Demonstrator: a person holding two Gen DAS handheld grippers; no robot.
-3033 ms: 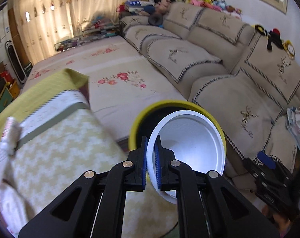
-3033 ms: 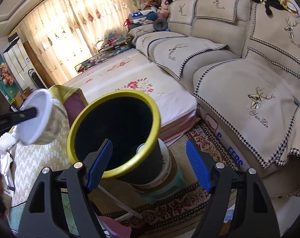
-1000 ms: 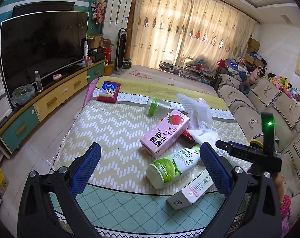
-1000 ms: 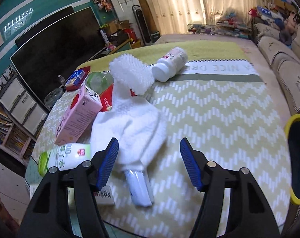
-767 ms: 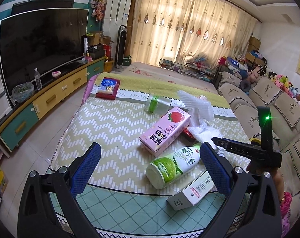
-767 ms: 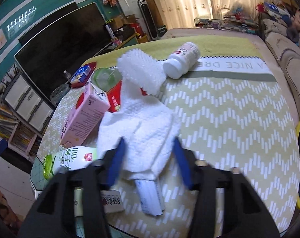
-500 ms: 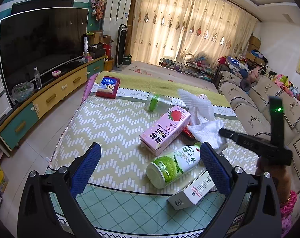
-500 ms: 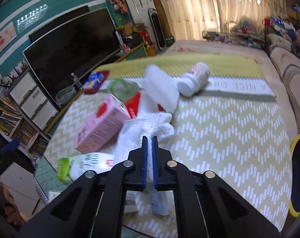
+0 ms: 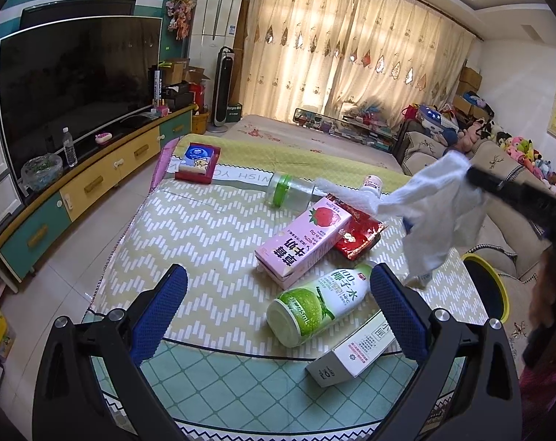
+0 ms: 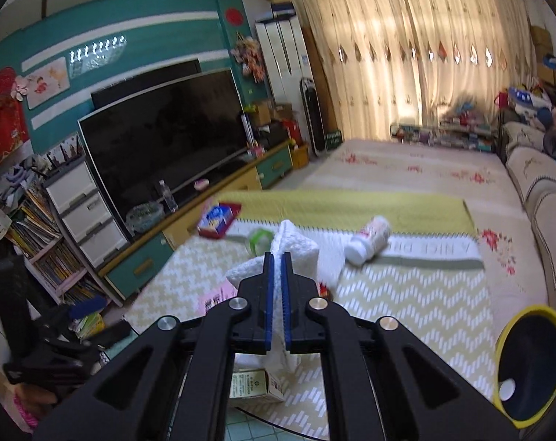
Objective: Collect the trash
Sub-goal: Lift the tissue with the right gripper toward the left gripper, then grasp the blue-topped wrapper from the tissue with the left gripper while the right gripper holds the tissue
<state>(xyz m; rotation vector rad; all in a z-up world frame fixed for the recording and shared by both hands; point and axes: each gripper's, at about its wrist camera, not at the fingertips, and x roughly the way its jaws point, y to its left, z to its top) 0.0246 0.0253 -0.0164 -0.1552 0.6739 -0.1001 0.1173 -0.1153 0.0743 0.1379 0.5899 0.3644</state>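
My right gripper [image 10: 277, 279] is shut on a white paper towel [image 10: 296, 248] and holds it lifted above the table; the towel [image 9: 436, 217] hangs from it in the left wrist view. My left gripper [image 9: 274, 312] is open and empty above the table's near edge. On the table lie a pink strawberry milk carton [image 9: 303, 242], a green-and-white drink bottle [image 9: 318, 305], a red wrapper [image 9: 358, 235], a white box [image 9: 355, 352], a clear green-capped jar [image 9: 289, 193] and a small white bottle [image 10: 368, 242]. The yellow-rimmed black bin [image 10: 527, 364] stands at the right.
A red tray with a blue-white pack [image 9: 199, 163] sits at the table's far left corner. A TV and low cabinet [image 9: 76, 169] run along the left. A sofa [image 9: 505, 228] lies to the right behind the bin, with a floral mat beyond the table.
My right gripper closed on the paper towel and lifted it off the table, uncovering the red wrapper. My left gripper, earlier shut on a white cup over the bin, now is open and empty.
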